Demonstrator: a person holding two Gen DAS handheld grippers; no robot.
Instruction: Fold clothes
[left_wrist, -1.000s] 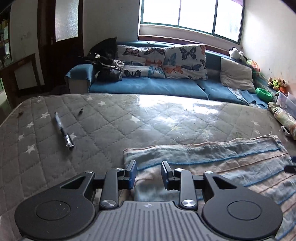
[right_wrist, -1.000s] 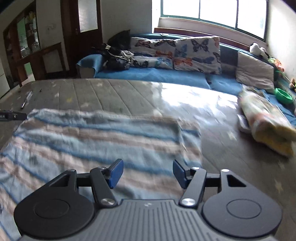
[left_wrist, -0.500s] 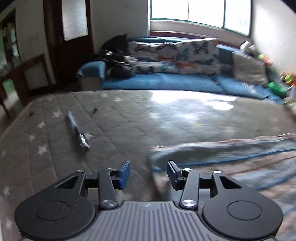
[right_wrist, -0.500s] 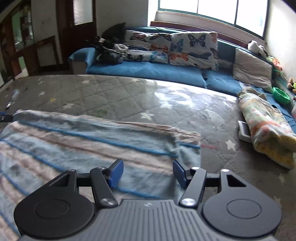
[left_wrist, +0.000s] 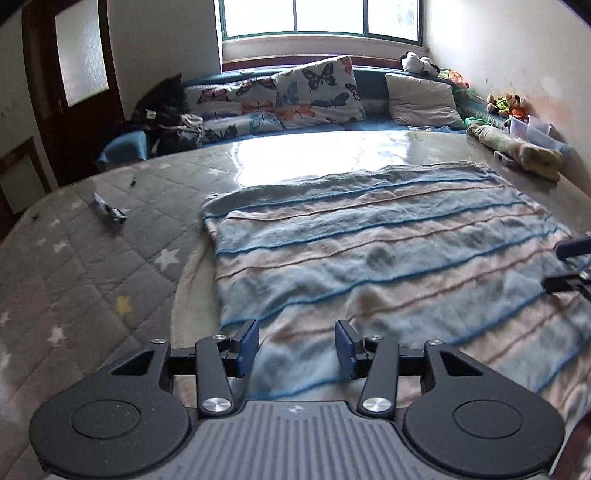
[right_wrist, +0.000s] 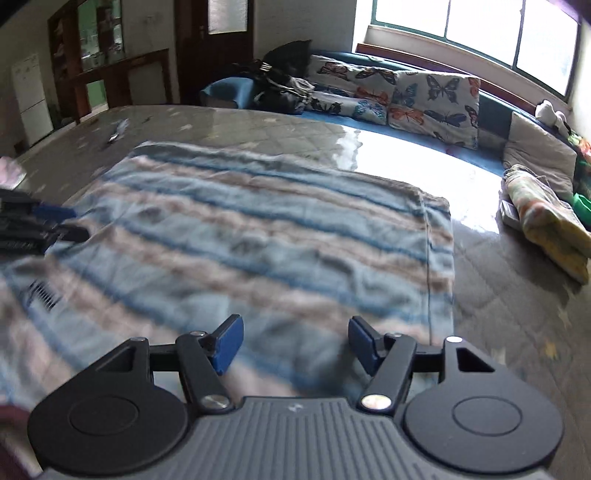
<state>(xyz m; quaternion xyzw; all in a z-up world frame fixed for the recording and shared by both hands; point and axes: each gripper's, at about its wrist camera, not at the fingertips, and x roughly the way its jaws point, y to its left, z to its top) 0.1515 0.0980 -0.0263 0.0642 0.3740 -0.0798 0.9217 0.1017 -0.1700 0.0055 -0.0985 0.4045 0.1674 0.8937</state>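
A fuzzy cloth striped in pale blue, beige and thin darker blue lines (left_wrist: 369, 254) lies spread flat on a grey quilted mattress printed with white stars (left_wrist: 74, 266), its far edge running across the surface short of the bright window glare. In the left wrist view, the left gripper (left_wrist: 296, 349) hovers over the near left corner of the striped cloth with its two blue-padded fingers (left_wrist: 248, 347) spread apart and nothing between them; a cream-coloured under-layer shows along the cloth's left edge beside it. In the right wrist view, the right gripper (right_wrist: 293, 345) hangs above the near right part of the same cloth (right_wrist: 258, 236), its blue fingers likewise wide apart and empty, with the cloth's right hem just to the right of them. Each gripper appears at the side of the other's view as a dark, blurred shape over the cloth. A small pen-like object (left_wrist: 109, 212) lies on the bare mattress to the left, well apart from the cloth. A rolled floral blanket in yellow and green (right_wrist: 546, 225) rests near the mattress's right edge. Beyond the mattress stands a blue sofa (right_wrist: 229, 90) with butterfly-print cushions (right_wrist: 432, 99) under the window.
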